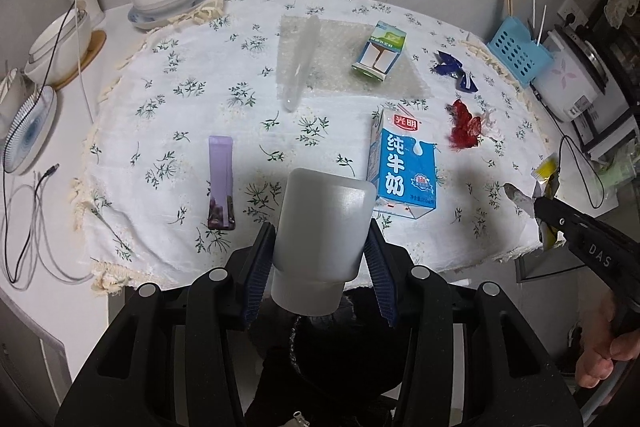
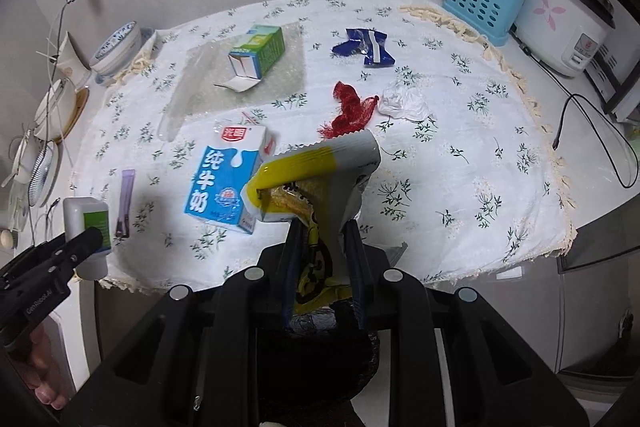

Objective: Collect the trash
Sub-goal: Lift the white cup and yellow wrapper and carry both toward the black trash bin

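Below both grippers, dark bin bag (image 1: 320,359). Left gripper (image 1: 320,251) clamps white bottle (image 1: 324,239); right gripper (image 2: 324,255) pinches yellow wrapper (image 2: 312,179). I judge dropping both comes next, then the near blue milk carton (image 1: 404,171).

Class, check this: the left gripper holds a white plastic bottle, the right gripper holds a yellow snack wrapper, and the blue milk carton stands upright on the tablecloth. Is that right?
Not quite: the blue milk carton lies flat on the tablecloth, as the right wrist view shows. The left gripper does hold the white plastic bottle, the right gripper the yellow snack wrapper.
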A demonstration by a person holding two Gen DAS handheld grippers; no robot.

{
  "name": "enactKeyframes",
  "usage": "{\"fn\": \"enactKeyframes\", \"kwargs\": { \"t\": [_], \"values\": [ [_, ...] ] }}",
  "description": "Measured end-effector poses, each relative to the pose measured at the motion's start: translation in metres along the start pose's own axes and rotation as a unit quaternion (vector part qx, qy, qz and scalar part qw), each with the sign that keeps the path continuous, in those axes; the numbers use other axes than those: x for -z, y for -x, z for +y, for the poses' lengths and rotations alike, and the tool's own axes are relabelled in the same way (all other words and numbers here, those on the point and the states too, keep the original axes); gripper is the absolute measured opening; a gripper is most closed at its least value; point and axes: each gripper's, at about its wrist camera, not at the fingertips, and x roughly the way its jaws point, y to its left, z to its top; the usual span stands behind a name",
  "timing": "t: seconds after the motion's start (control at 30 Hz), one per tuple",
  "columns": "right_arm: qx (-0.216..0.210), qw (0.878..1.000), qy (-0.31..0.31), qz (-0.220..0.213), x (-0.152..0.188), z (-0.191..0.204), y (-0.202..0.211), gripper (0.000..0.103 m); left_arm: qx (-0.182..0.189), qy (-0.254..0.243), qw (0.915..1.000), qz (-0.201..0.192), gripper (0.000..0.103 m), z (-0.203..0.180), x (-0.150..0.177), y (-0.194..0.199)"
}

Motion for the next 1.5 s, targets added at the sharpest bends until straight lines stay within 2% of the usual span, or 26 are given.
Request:
{"fn": "enactKeyframes", "kwargs": {
  "t": [0.37, 1.07, 1.5],
  "values": [
    [-0.009, 1.0, 0.015, -0.024, 0.016, 0.008, 0.038, 0.021, 0.009, -0.007, 0.9999, -0.013, 0.044, -0.007, 0.019, 0.027],
    [-0.009, 0.999, 0.023, -0.029, 0.057, 0.003, 0.052, 0.021, 0.012, -0.017, 0.9997, -0.009, 0.044, -0.022, 0.058, 0.031],
    [-0.012, 0.999, 0.042, 0.008, 0.095, 0.005, 0.033, 0.021, 0.013, -0.019, 0.9995, 0.022, 0.044, -0.028, 0.093, 0.007]
  ]
}}
